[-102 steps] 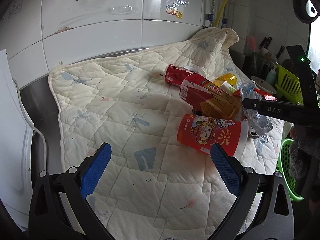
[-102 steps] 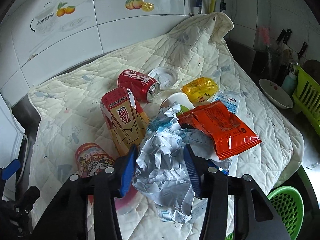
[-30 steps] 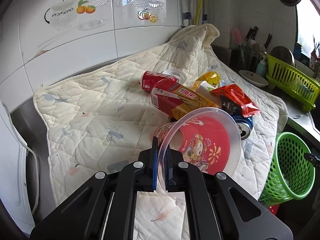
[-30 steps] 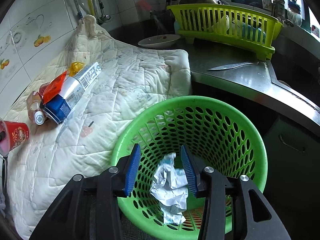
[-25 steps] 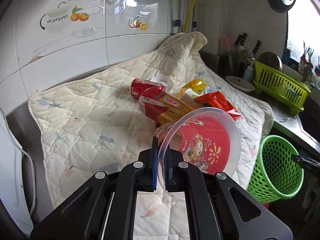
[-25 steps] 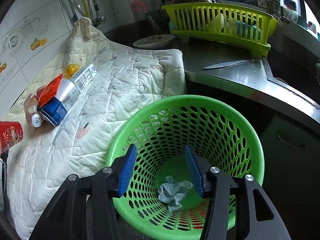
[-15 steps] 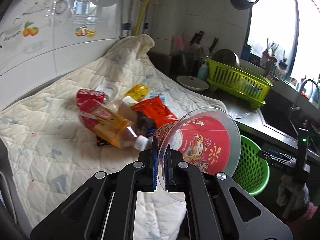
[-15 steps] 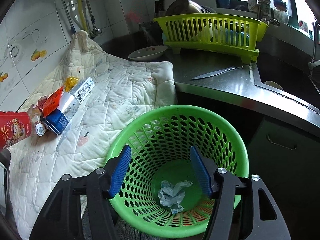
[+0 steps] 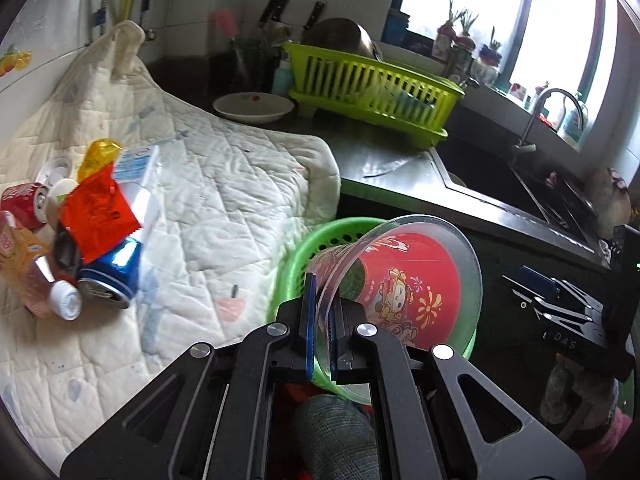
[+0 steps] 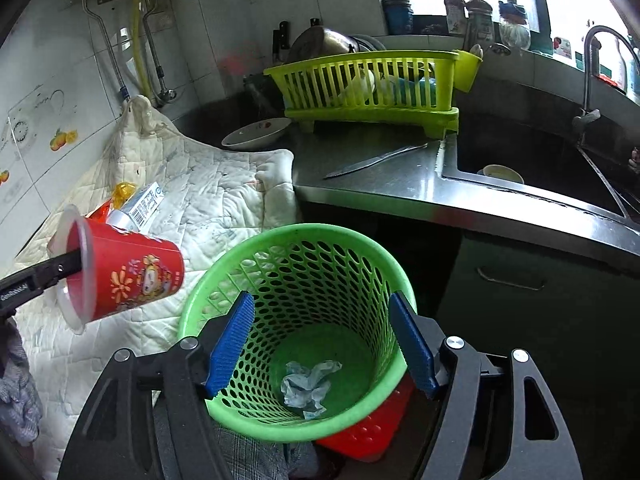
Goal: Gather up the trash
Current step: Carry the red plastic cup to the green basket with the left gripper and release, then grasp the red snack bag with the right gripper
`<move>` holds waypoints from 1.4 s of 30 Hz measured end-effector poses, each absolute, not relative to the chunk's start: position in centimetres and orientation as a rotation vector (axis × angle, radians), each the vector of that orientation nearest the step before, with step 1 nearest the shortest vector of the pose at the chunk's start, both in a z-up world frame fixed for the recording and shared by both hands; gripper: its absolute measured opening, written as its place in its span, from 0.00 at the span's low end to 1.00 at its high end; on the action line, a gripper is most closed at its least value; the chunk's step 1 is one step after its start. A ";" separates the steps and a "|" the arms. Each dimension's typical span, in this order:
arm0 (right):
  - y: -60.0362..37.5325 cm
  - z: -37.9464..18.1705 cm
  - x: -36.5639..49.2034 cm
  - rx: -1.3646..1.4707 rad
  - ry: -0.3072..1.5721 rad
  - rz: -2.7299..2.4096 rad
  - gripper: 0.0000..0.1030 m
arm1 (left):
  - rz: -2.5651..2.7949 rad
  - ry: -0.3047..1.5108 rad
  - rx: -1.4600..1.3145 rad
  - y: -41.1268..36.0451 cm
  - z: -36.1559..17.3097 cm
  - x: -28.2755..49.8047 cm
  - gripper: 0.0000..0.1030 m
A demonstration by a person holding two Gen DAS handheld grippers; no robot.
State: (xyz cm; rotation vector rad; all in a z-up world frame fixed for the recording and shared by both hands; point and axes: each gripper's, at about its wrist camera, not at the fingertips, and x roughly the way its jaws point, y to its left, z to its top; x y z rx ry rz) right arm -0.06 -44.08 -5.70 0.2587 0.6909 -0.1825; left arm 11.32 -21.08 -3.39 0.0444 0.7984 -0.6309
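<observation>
Our left gripper pinches the clear rim of the red cartoon-printed cup, blue pads pressed together on the thin plastic wall. The cup lies on its side in the air, its mouth toward us, held just above the near-left rim of the green basket. From the right wrist view the cup hangs to the left of the basket, over the front edge of the quilted cloth that covers the counter.

Our right gripper hovers over the basket with its fingers spread wide — they have just been opening, and nothing is between them. Through the gap we look straight down at the crumpled paper lying on the basket's bottom.

The remaining trash sits in a cluster near the left edge of the cloth: an orange-red snack bag lying over a blue can, a white and blue carton just behind them, a yellow wrapper at the back, a red soda can at the far left, and a capped bottle in front — its body is partly cut off by the picture's edge.

On the bare steel counter beyond the cloth's right edge lie a white bowl, a knife and a yellow-green dish rack; the sink lies to the right.
</observation>
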 end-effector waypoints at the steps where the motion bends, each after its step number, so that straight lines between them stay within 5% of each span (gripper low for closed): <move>1: -44.3 -5.7 -0.3 0.263 0.691 -0.188 0.65 | -0.647 0.816 0.048 -22.0 -4.0 11.6 0.04; 9: -45.8 -6.3 -1.5 0.303 0.696 -0.205 0.65 | -0.709 0.911 0.086 -26.8 -7.8 12.4 0.10; 11: -45.9 -6.4 -1.6 0.311 0.697 -0.204 0.65 | -0.723 0.926 0.080 -26.9 -8.1 12.3 0.22; 13: -45.9 -6.5 -1.6 0.314 0.698 -0.200 0.65 | -0.721 0.922 0.064 -26.6 -8.0 12.2 0.51; 42: -33.3 -2.5 6.0 0.197 0.689 0.152 0.69 | -0.318 0.782 -0.080 -7.6 -3.2 10.5 0.59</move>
